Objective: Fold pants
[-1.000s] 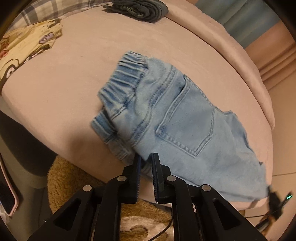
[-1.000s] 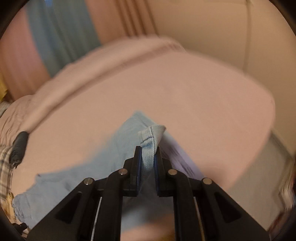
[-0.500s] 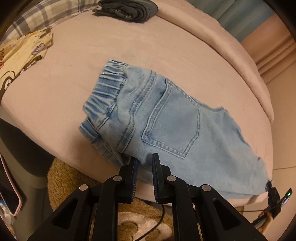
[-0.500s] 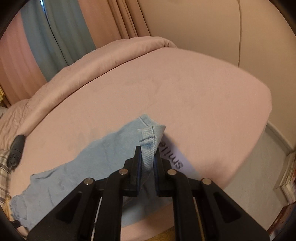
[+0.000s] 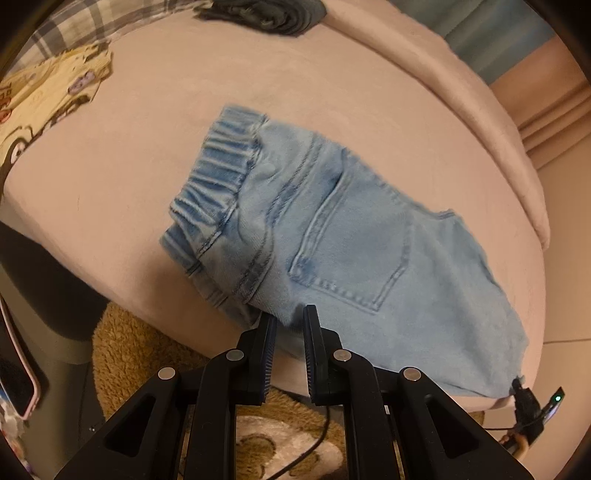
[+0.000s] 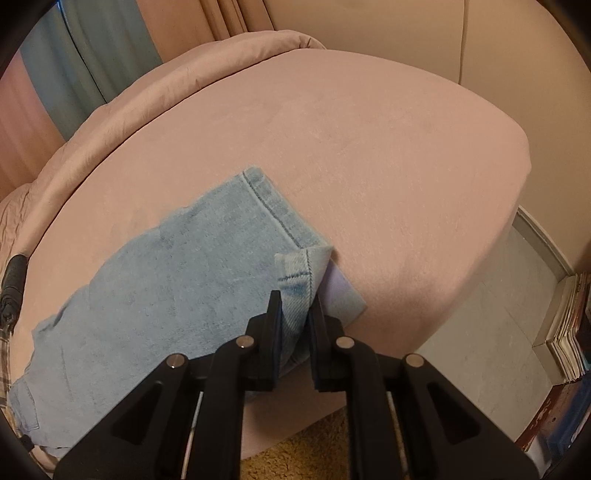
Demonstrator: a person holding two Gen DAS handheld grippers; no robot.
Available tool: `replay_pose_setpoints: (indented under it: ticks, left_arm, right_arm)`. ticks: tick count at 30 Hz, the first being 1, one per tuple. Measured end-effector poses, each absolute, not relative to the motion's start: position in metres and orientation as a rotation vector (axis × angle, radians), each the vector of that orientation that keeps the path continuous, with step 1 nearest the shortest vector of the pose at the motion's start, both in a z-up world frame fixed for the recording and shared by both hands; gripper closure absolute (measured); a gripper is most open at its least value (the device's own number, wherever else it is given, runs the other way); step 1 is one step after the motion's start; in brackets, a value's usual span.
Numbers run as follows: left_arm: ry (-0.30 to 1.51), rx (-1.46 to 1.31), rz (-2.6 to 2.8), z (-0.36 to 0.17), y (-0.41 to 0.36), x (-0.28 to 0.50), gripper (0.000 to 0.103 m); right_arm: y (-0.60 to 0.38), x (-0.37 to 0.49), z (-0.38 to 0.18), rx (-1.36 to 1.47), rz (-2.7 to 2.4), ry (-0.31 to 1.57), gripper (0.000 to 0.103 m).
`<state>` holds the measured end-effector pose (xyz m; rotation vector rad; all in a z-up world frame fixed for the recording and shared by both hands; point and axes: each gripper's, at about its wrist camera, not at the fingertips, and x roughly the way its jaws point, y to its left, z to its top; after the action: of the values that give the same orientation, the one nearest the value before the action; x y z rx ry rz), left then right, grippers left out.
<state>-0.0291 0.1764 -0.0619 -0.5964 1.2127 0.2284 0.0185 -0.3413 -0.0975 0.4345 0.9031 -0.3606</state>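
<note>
- Pants (image 5: pixel 332 229): light-blue denim, matt, faded, stitched seams.
- Bed cover (image 6: pixel 369 147): pink cloth, soft suede-like nap.
- Gripper fingers (image 5: pixel 314 354): black matt plastic.
- Rug (image 5: pixel 147 354): shaggy pile.

Beyond the pants (image 5: pixel 354 236), the pink bed (image 5: pixel 155 173) lies bare and passable up to its rolled edge. A dark folded garment (image 5: pixel 266 14) and a yellow printed cloth (image 5: pixel 48 96) block the bed's far corner, well apart from the pants. On their hem side (image 6: pixel 273 210) the bed is open to its edge.

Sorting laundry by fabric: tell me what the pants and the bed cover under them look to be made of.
Pants: light-washed blue denim, probably cotton; twill weave, double-stitched seams, patch pocket, gathered elastic waistband.
Bed cover: pink, matte, suede-like or velvety fabric, likely microfibre; soft nap with faint brush marks, no sheen. The exact fibre cannot be told.
</note>
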Motion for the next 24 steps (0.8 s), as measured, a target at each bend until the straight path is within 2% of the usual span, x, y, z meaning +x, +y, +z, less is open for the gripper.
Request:
replay_pose_setpoints:
  ticks: [2, 4, 6, 11, 15, 16, 20, 21, 24]
  left_arm:
    - [1.213, -0.608, 0.236, -0.064, 0.178, -0.031, 0.093]
    - [1.185, -0.625, 0.223, -0.058, 0.182, -0.034, 0.093]
    - [1.154, -0.650, 0.212, -0.053, 0.190, -0.037, 0.092]
    - [1.156, -0.736, 0.194, -0.059, 0.205, -0.038, 0.087]
    - [1.157, -0.720, 0.185, -0.073, 0.204, -0.033, 0.070]
    - [1.162, -0.715, 0.200, -0.079, 0.204, -0.030, 0.069]
    - [1.130, -0.708, 0.225, -0.088, 0.208, -0.034, 0.070]
    - [1.124, -0.699, 0.240, -0.089, 0.208, -0.038, 0.078]
    - [1.115, -0.696, 0.254, -0.078, 0.208, -0.052, 0.092]
  right_arm:
    - [-0.341, 0.020, -0.093, 0.426, -0.363, 0.913, 0.083]
    - [-0.340, 0.017, -0.085, 0.397, -0.395, 0.911, 0.068]
    - [-0.337, 0.011, -0.073, 0.355, -0.415, 0.904, 0.045]
    - [-0.325, 0.008, -0.049, 0.326, -0.397, 0.856, 0.042]
    - [-0.293, 0.019, -0.046, 0.319, -0.259, 0.859, 0.042]
    - [-0.282, 0.026, -0.050, 0.319, -0.205, 0.875, 0.042]
    - [-0.239, 0.055, -0.074, 0.333, -0.058, 0.969, 0.043]
    - [-0.229, 0.059, -0.082, 0.331, -0.029, 0.997, 0.043]
    - [-0.209, 0.066, -0.096, 0.280, -0.023, 1.048, 0.042]
